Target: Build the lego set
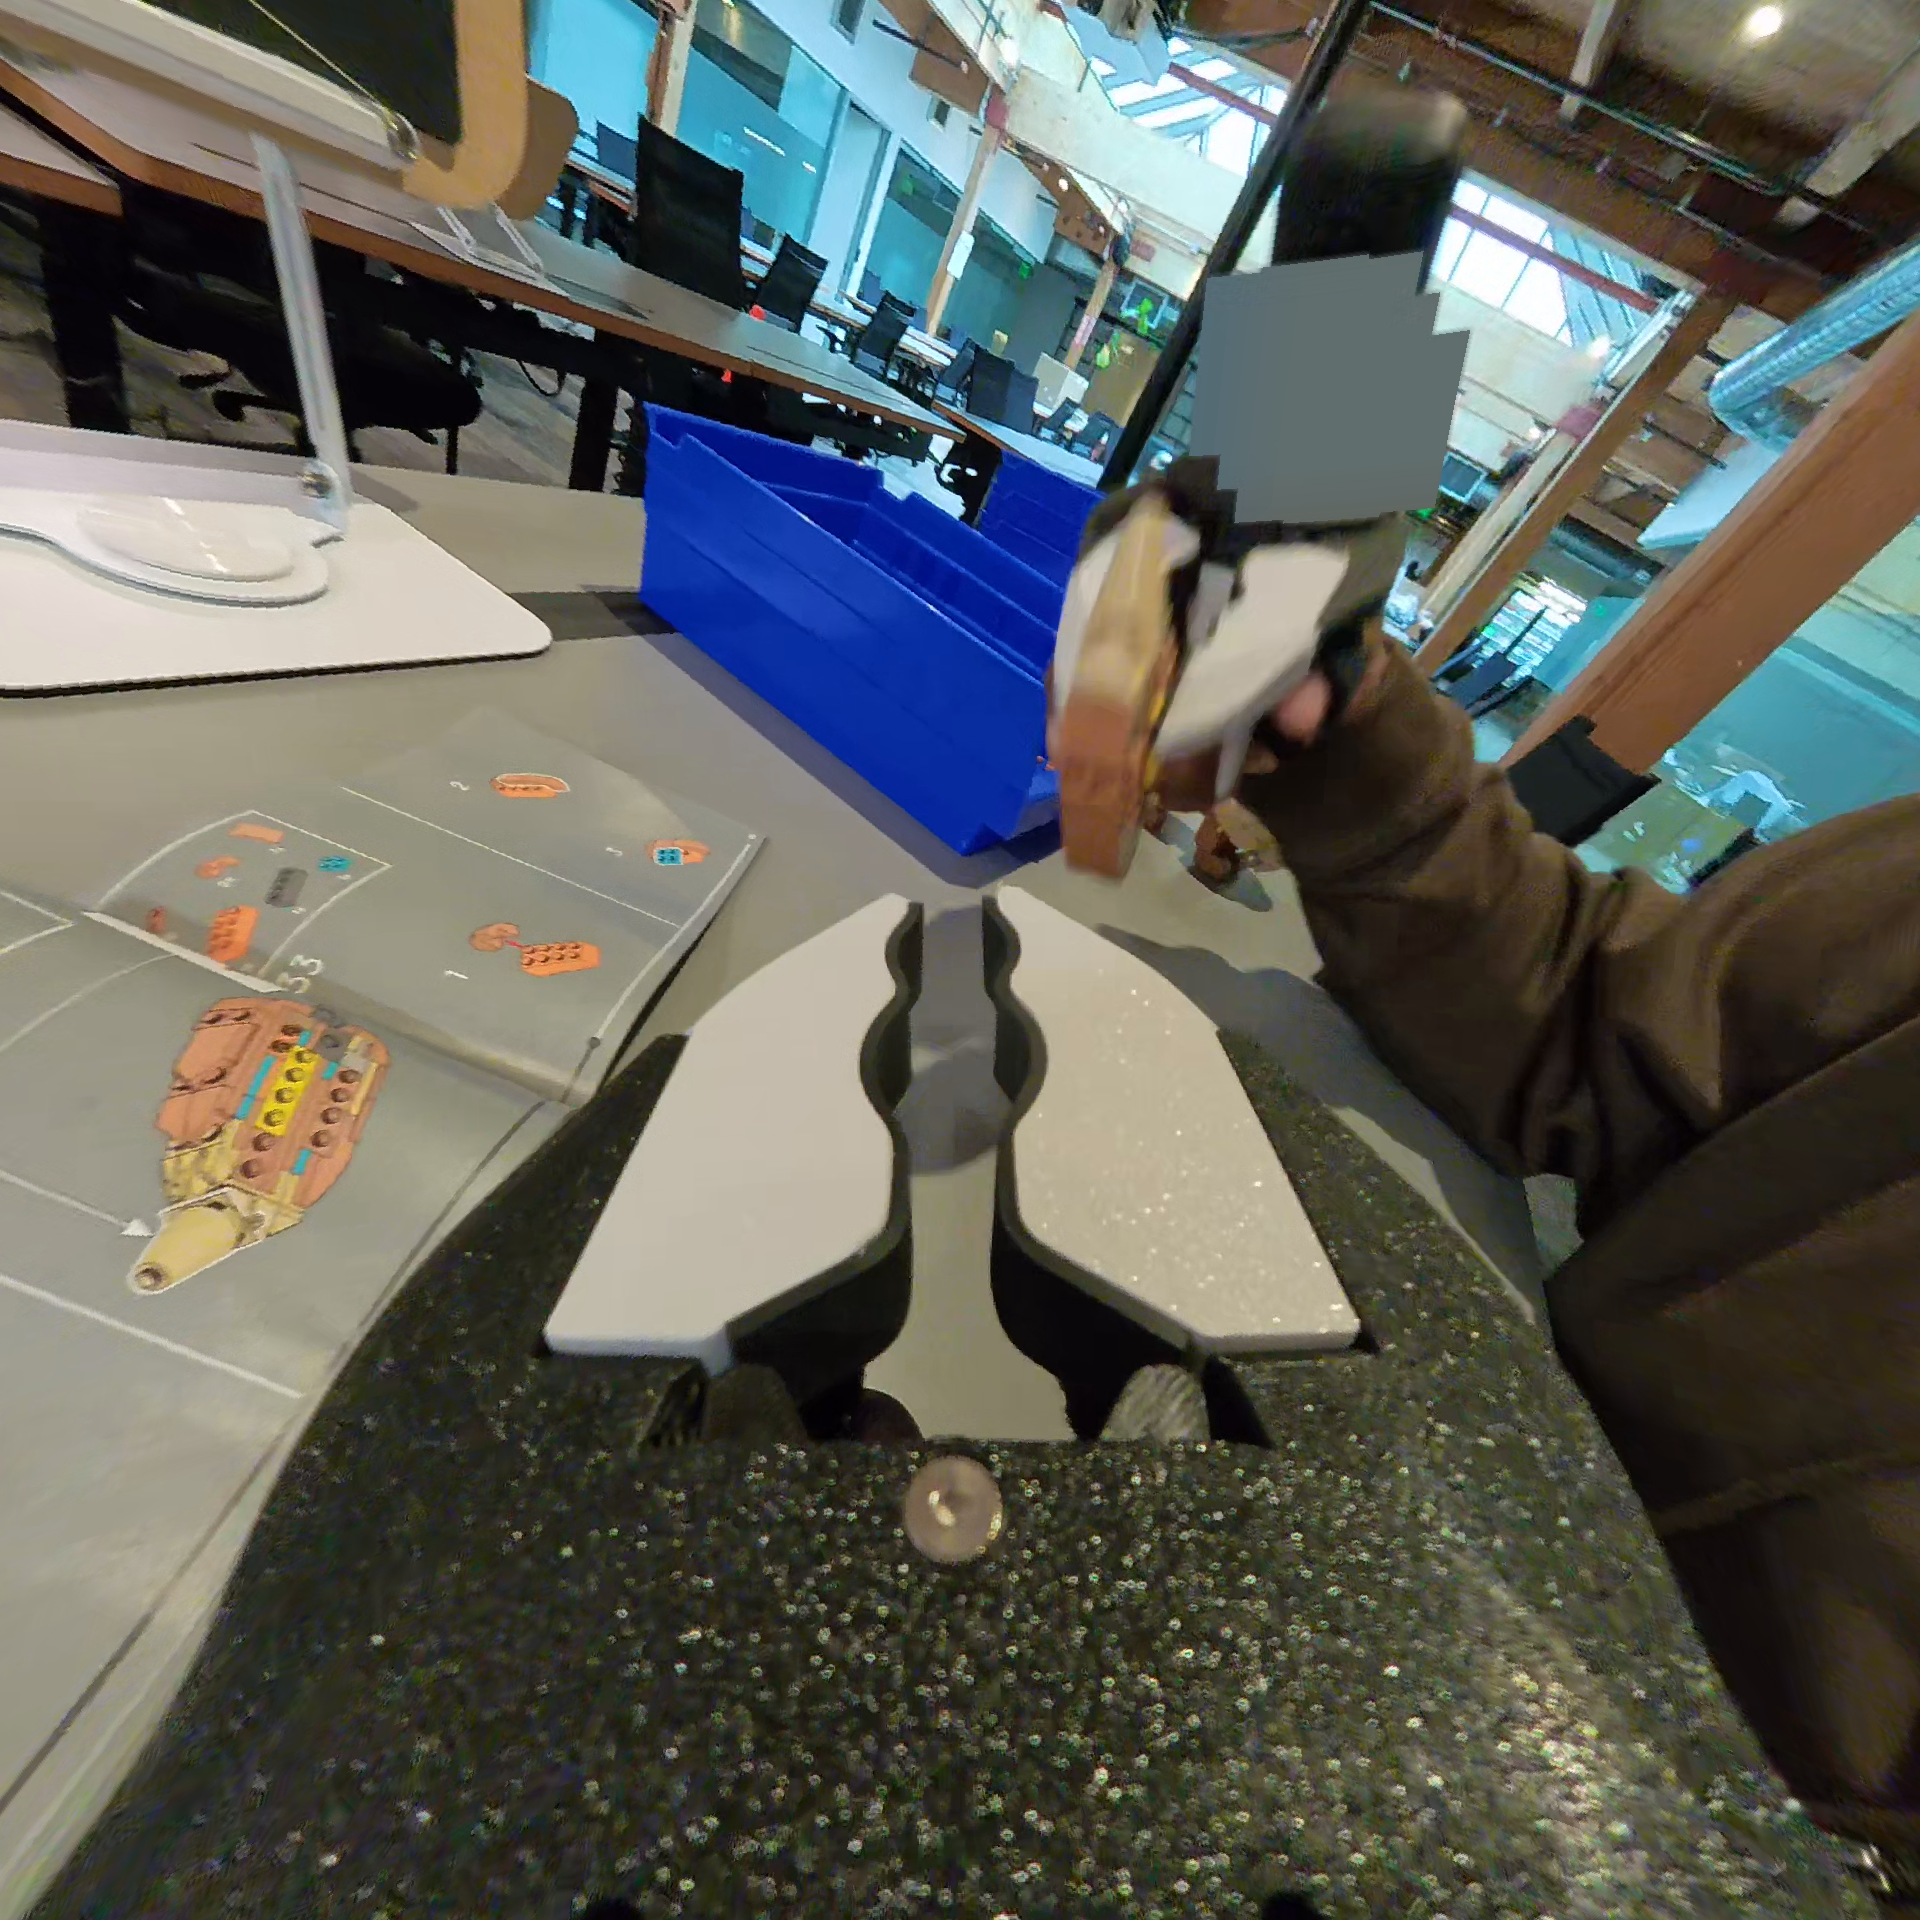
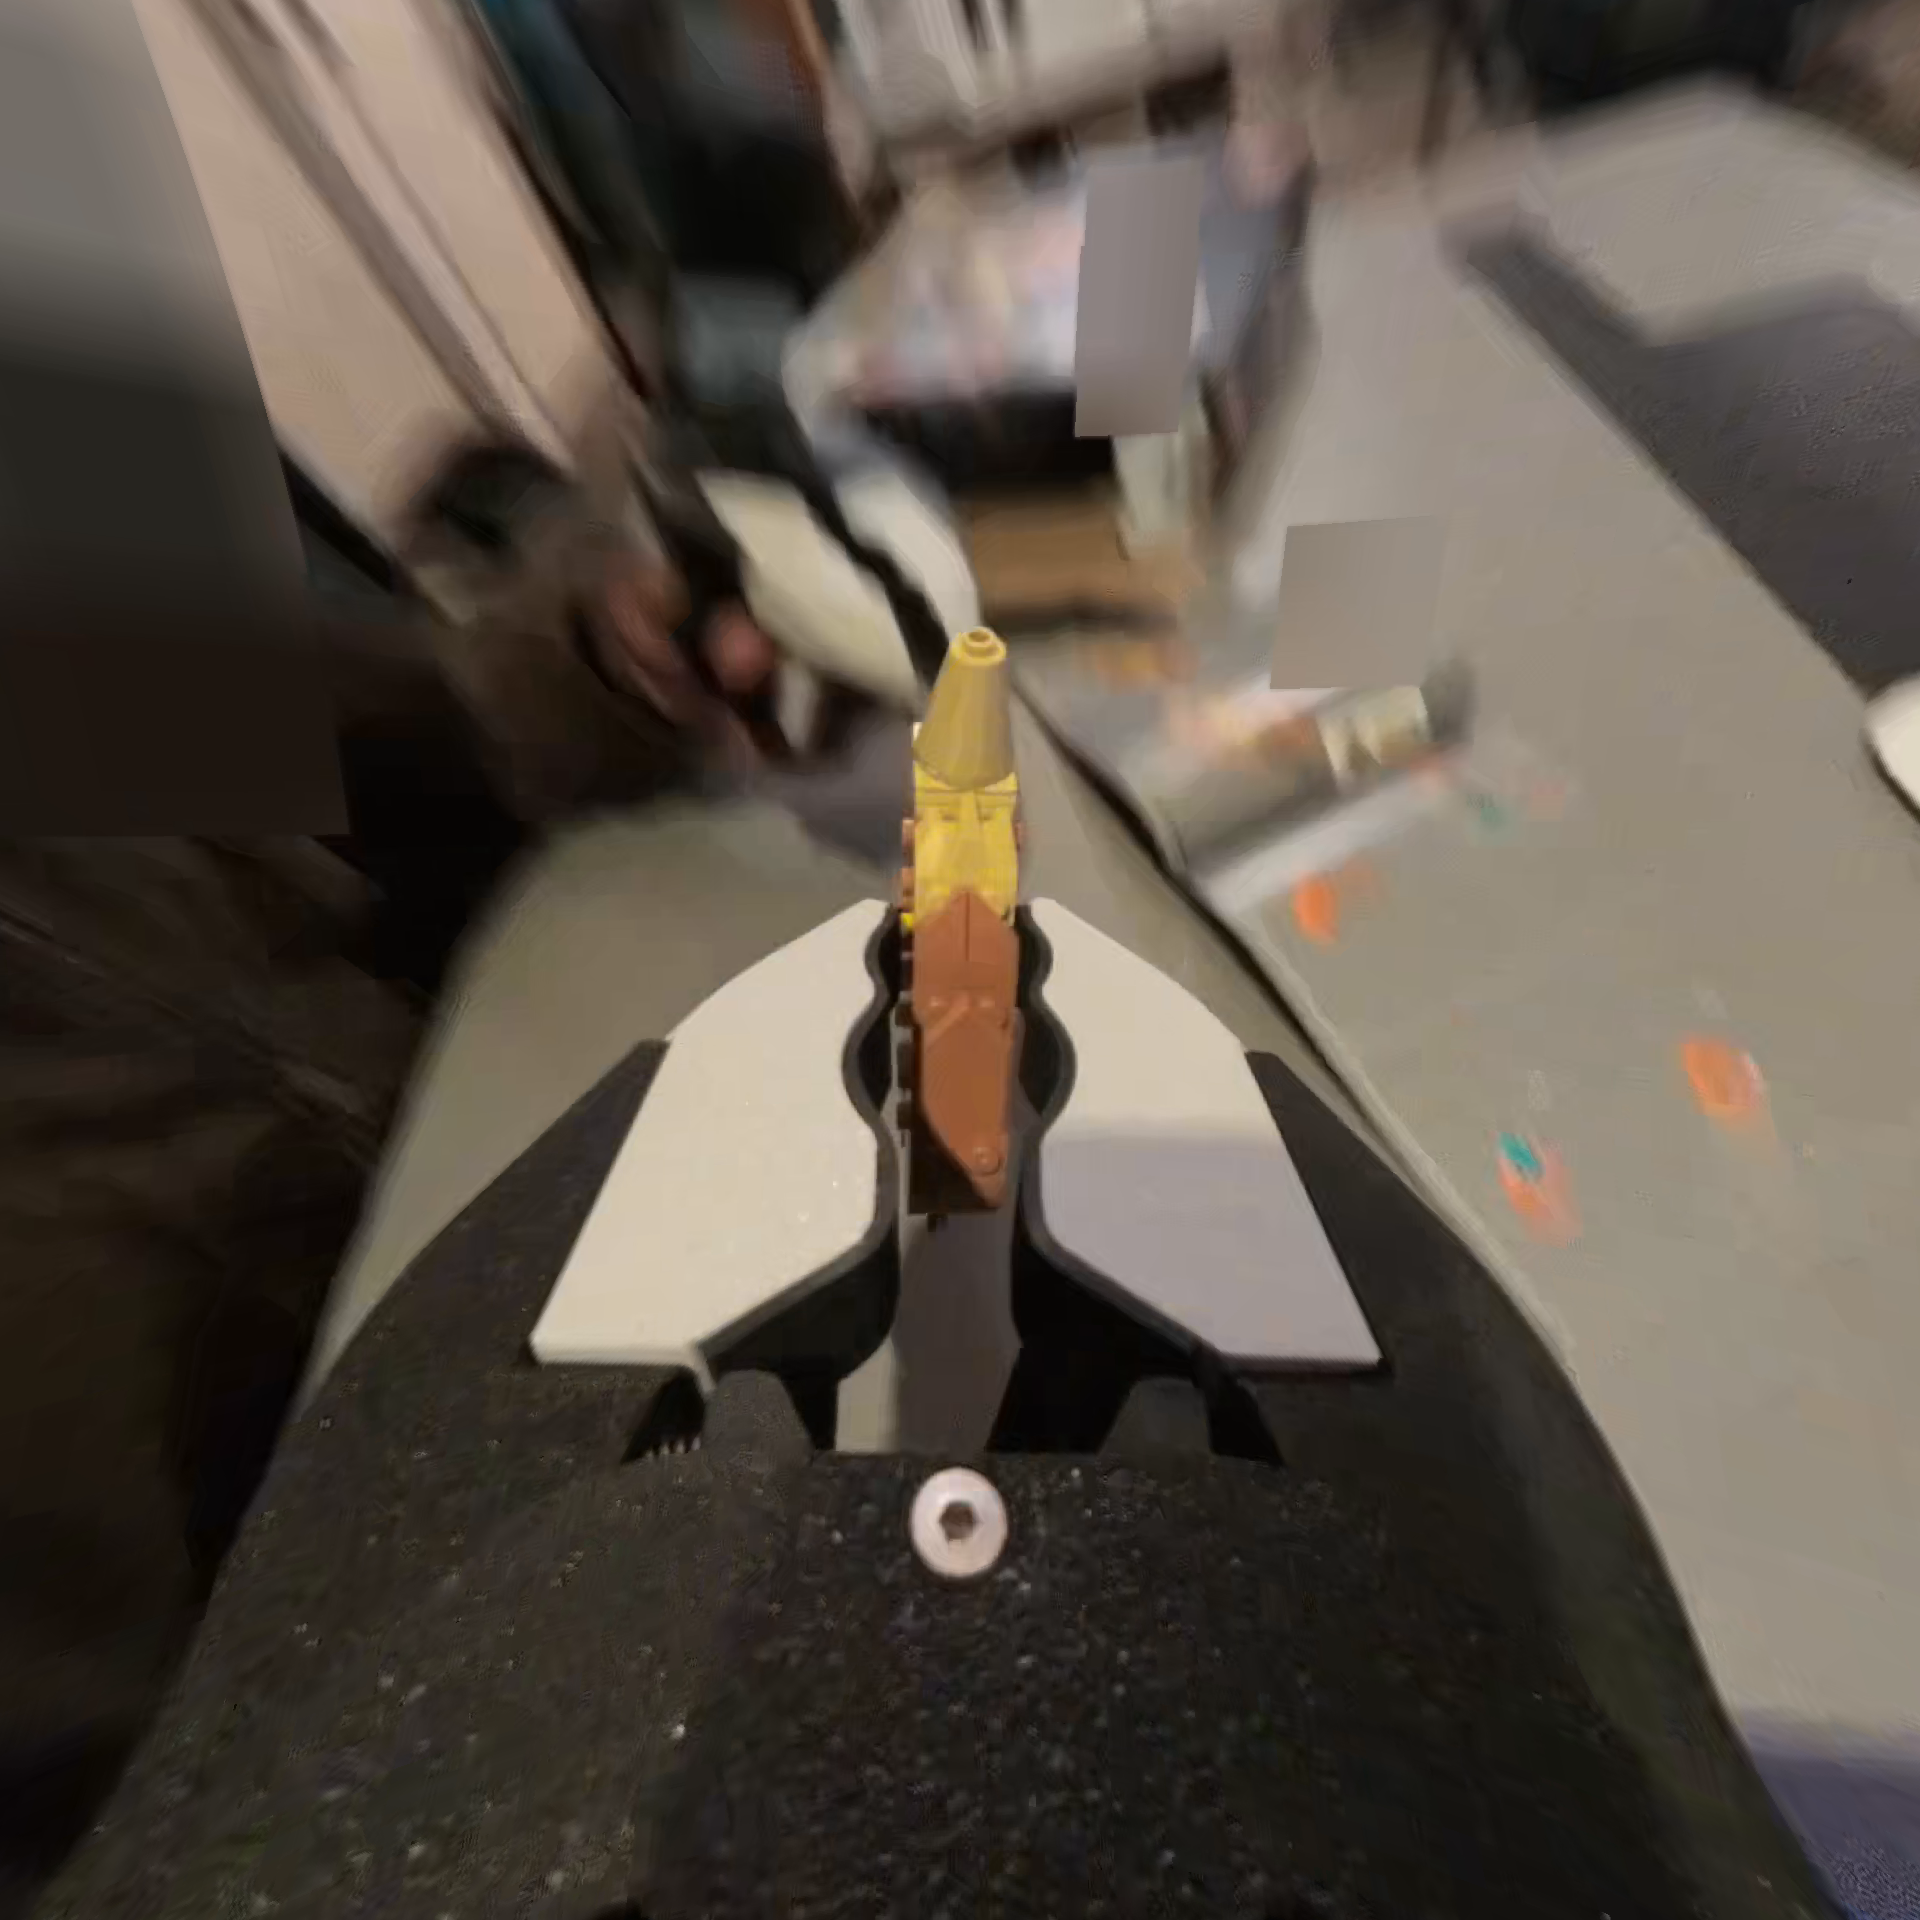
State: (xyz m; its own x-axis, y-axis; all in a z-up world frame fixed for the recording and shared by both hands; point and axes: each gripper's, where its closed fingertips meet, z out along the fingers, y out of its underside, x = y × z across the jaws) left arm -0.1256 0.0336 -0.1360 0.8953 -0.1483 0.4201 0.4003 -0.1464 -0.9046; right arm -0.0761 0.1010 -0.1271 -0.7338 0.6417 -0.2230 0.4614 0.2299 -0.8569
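Across an open office hall of long desks, I am working at a grey bench (image 1: 156, 1403) carrying blue bins (image 1: 831, 623) and the open instruction booklet (image 1: 312, 987). My right gripper (image 2: 961, 914) is clenching the brown-and-tan lego assembly (image 2: 961, 1039) aloft. My left gripper (image 1: 951, 914), jaws nearly closed and empty, judging by the booklet, needs another brick.

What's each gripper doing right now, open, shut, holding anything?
Left gripper: nearly shut, narrow gap, nothing between the fingers.
Right gripper: shut on the brown and tan lego assembly, held off the table.
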